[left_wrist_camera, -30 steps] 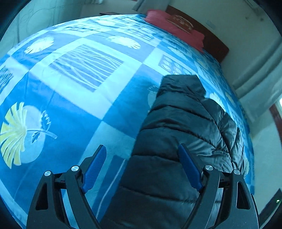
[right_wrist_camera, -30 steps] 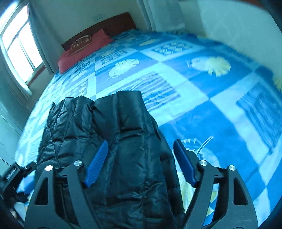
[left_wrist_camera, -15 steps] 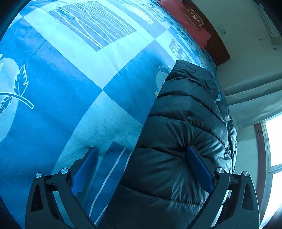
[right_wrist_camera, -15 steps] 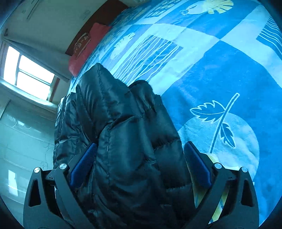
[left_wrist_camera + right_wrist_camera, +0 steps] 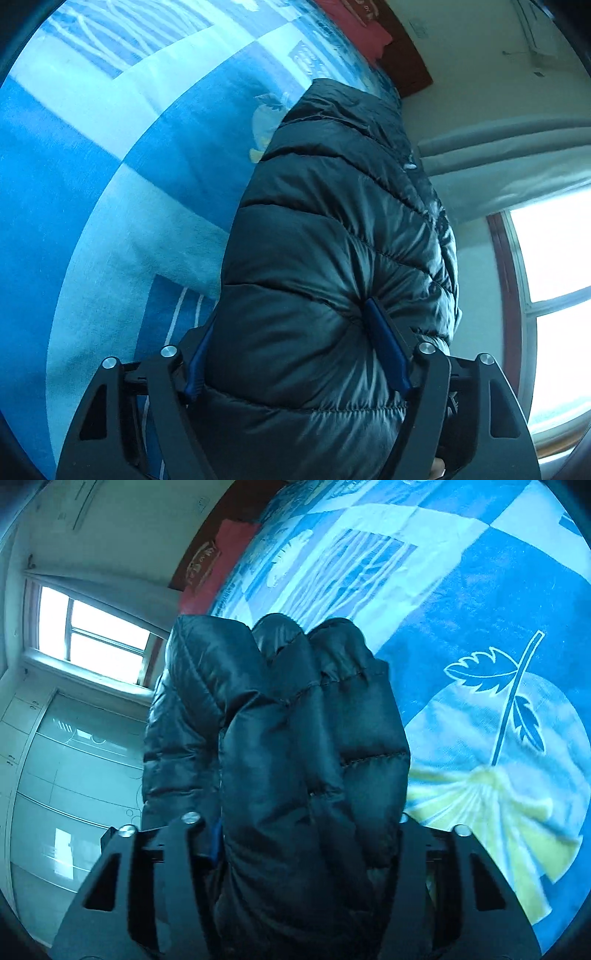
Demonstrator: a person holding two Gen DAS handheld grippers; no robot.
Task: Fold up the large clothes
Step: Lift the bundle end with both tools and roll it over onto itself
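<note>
A black quilted puffer jacket [image 5: 332,240] lies folded in a thick bundle on the blue patterned bedspread [image 5: 92,184]. My left gripper [image 5: 295,354] has its blue fingers pressed into the jacket's near end, the fabric bulging and creased between them. In the right wrist view the jacket [image 5: 295,738] fills the middle and bulges up between the fingers of my right gripper [image 5: 310,834]. That gripper is shut on the padded fabric. Its fingertips are mostly hidden by the jacket.
A red pillow [image 5: 210,568] and dark wooden headboard [image 5: 406,62] stand at the bed's far end. A bright window [image 5: 96,635] and pale wardrobe doors [image 5: 55,775] are beside the bed. The bedspread [image 5: 480,664] spreads wide to the jacket's side.
Both grippers moved down onto the jacket and closed from wide open onto its near edge. The jacket now bunches between the fingers and both views have tilted.
</note>
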